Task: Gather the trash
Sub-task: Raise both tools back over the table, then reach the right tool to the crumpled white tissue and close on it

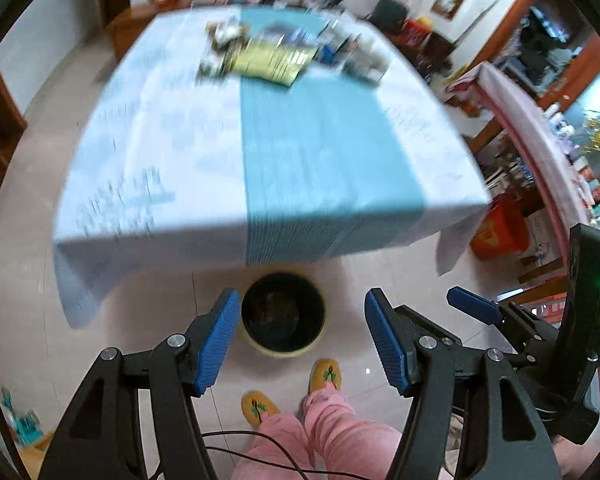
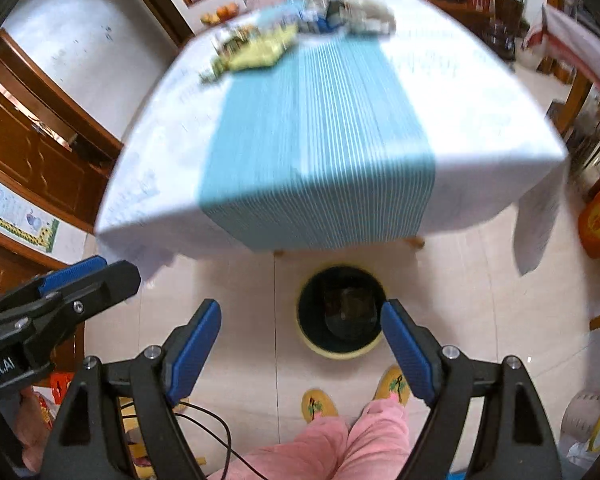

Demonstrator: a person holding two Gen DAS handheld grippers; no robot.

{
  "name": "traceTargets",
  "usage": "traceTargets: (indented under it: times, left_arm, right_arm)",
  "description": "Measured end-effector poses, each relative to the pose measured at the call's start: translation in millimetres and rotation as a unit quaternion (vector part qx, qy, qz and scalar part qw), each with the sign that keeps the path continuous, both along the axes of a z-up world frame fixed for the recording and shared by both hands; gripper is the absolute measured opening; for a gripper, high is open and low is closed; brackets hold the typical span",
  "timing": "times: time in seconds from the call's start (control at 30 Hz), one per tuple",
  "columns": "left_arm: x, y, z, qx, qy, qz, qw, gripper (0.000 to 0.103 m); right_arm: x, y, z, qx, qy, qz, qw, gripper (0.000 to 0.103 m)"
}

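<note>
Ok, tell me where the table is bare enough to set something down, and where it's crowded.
The near half of the table is bare: the teal striped runner and the white cloth on both sides of it. The far end is crowded with blurred trash around a yellow wrapper.

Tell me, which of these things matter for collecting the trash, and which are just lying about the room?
For the job:
- pile of wrappers and litter on the table
- yellow-rimmed bin on the floor
- left gripper, open and empty
- right gripper, open and empty

Just lying about:
- fruit on the sideboard
- orange box
- black cable
</note>
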State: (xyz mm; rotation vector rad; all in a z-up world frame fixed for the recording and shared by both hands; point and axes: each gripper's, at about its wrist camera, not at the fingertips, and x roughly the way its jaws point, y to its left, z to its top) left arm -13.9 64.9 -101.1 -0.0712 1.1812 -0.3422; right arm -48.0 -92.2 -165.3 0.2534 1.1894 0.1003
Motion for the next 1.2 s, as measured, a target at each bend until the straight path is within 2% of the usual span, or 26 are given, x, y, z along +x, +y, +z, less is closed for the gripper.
traceTargets:
  times: [0.1,0.17,0.27,0.37,0.57,0.77,0.93,1.2]
  left_arm:
    - [0,8,36,-0.012,-0.025,-0.008,0.9996,0.07]
    - [-3,6,56,-0.023,-0.041,-0.012,0.9988,0.07]
    - [-2,5,81,-0.018,-0.077,-0.028,0.9965,0.07]
    - [6,-1,100,-0.014,-0.098,-0.039,0.9943,0.07]
    - [34,-13,115,-0.009,-0.12,-0.046,0.9917,0.071]
    - [84,-33,114,-0.01,-0.118,-0.033,0.9924,0.071]
    - [144,-63,103,0.004,-0.113,-0.019,0.9934,0.073]
    - [257,-118,50,0.025,-0.05,0.008,0.9984,0.073]
  right_arm:
    - [-3,1,33,-0.012,-0.032,-0.001,0.999,0.083]
    - [-4,2,52,-0.021,-0.051,-0.003,0.998,0.083]
    - [-2,-1,74,-0.04,-0.084,-0.006,0.996,0.083]
    - [4,1,93,-0.058,-0.109,-0.008,0.992,0.083]
    - [29,-12,116,-0.092,-0.145,-0.013,0.985,0.083]
    - [82,-40,116,-0.119,-0.161,-0.012,0.98,0.083]
    - [148,-57,103,-0.147,-0.168,0.019,0.975,0.083]
    - [265,-73,45,-0.179,-0.128,0.101,0.97,0.083]
